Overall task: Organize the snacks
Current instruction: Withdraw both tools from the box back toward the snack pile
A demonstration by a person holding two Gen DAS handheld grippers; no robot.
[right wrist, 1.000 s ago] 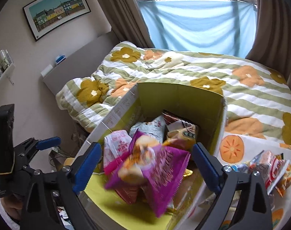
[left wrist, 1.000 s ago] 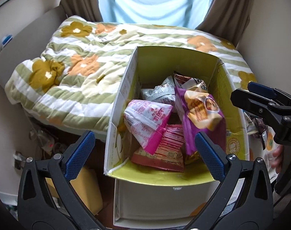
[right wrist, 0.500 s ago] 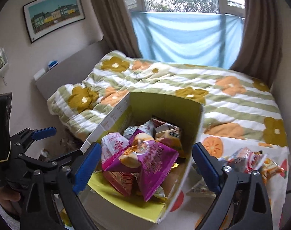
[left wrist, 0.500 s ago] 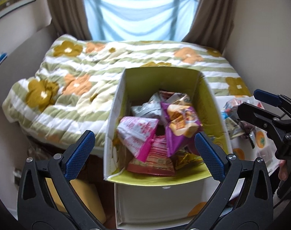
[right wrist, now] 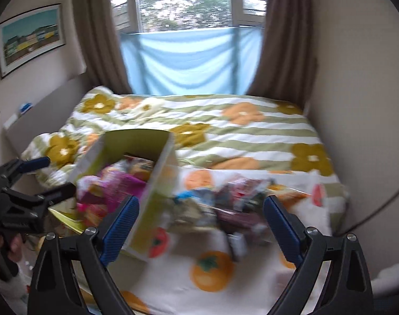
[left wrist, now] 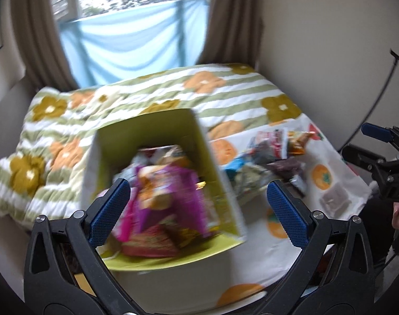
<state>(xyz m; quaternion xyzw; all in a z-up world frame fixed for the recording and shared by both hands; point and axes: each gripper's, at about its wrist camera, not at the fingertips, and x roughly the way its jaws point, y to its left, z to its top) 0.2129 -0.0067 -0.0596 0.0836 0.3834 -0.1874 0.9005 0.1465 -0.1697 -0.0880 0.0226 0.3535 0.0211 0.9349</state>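
Observation:
A yellow-green cardboard box (left wrist: pixel 157 134) stands at the bed's near edge, holding several snack bags with a purple bag (left wrist: pixel 173 191) on top. To its right, loose snack packets (left wrist: pixel 273 152) lie in a pile on a white cloth (left wrist: pixel 338 183) printed with orange fruit. My left gripper (left wrist: pixel 196 186) hangs open and empty in front of the box. In the right wrist view, blurred, my right gripper (right wrist: pixel 201 200) is open and empty, facing the gap between the box (right wrist: pixel 136 141) and the loose packets (right wrist: pixel 236 197). The left gripper (right wrist: pixel 28 181) shows at that view's left edge.
A bed with a green-striped floral quilt (right wrist: pixel 225 131) fills the room behind the box. Brown curtains and a blue cloth (right wrist: pixel 188 63) hang at the window. A framed picture (right wrist: pixel 28 39) hangs on the left wall. A bare wall (left wrist: pixel 330 52) and a dark cable (left wrist: pixel 383 84) are on the right.
Both grippers have drawn back from the box and swung right, bringing the loose snack pile into view. The purple bag, tumbling a second ago, now lies in the box.

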